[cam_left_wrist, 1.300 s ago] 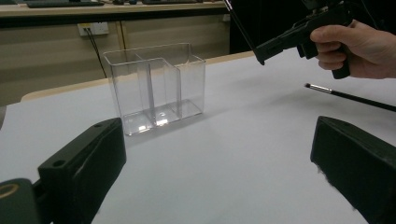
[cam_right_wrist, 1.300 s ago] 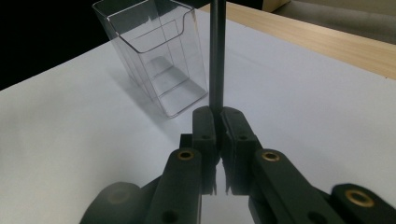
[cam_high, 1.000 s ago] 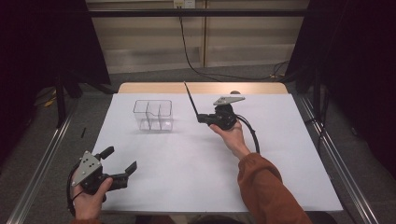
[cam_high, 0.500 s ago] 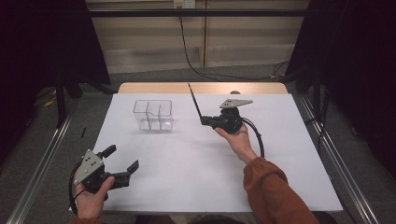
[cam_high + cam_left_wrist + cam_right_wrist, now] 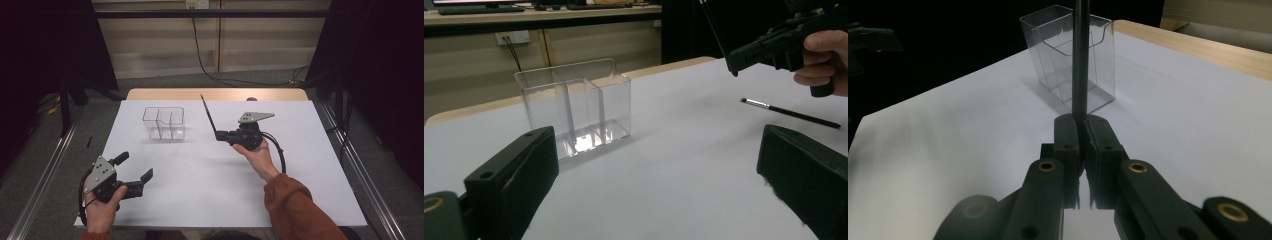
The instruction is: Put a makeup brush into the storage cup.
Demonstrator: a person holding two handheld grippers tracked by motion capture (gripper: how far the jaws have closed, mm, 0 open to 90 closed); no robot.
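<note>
Clear organizer (image 5: 164, 123) mid-sheet, w/ open room around

— Can any text, label, brand, number or sign be read anywhere?

— None can be read. No lettering is found on the clear organizer (image 5: 164, 123), on the white counter (image 5: 210, 185), or on the black tools.

— And on the back wall?

— A pale socket plate (image 5: 514, 37) is seen there in the left gripper view, but no marking on it can be made out.
</note>
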